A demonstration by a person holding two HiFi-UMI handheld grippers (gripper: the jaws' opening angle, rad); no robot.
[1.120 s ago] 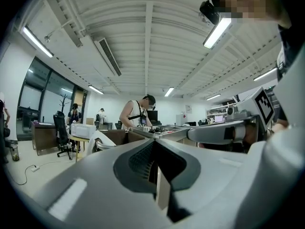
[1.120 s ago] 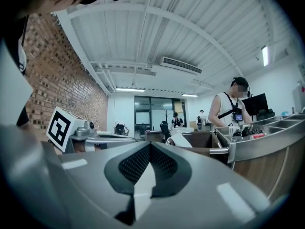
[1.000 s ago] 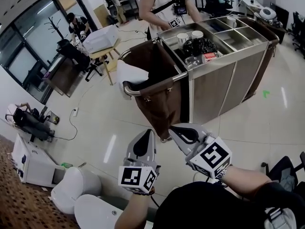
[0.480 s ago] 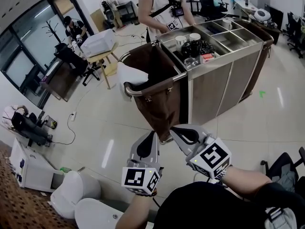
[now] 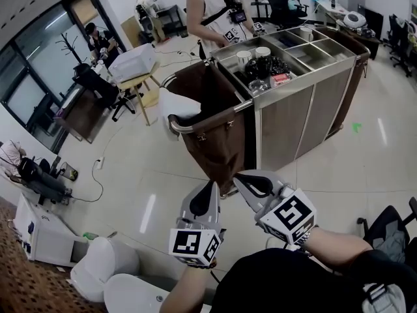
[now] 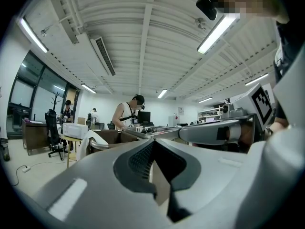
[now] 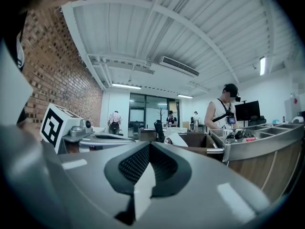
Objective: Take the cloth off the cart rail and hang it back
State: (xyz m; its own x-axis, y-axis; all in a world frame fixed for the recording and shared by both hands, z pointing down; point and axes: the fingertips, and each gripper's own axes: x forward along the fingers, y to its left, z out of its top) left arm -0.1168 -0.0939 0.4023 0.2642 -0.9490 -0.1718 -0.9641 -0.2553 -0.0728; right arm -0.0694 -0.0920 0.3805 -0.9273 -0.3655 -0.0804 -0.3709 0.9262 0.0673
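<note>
A white cloth (image 5: 177, 104) hangs over the curved metal rail (image 5: 199, 122) at the brown-bag end of the cart (image 5: 287, 103). The cloth also shows small in the left gripper view (image 6: 90, 140) and the right gripper view (image 7: 177, 138). My left gripper (image 5: 212, 184) and right gripper (image 5: 236, 175) are side by side low in the head view, well short of the rail and pointing toward the cart. Both are shut, jaws pressed together with nothing between them. Each gripper also shows in its own view, the left gripper (image 6: 151, 142) and the right gripper (image 7: 150, 144).
A person (image 5: 218, 12) stands behind the cart, whose steel top tray (image 5: 326, 44) holds cups and small items. White bins (image 5: 104, 263) stand at lower left. A small table with a white box (image 5: 133, 60) is left of the cart, and a dark chair (image 5: 388, 233) at lower right.
Both grippers stay shut and almost still. The head view has drifted a little, so the cart sits slightly higher in the picture.
</note>
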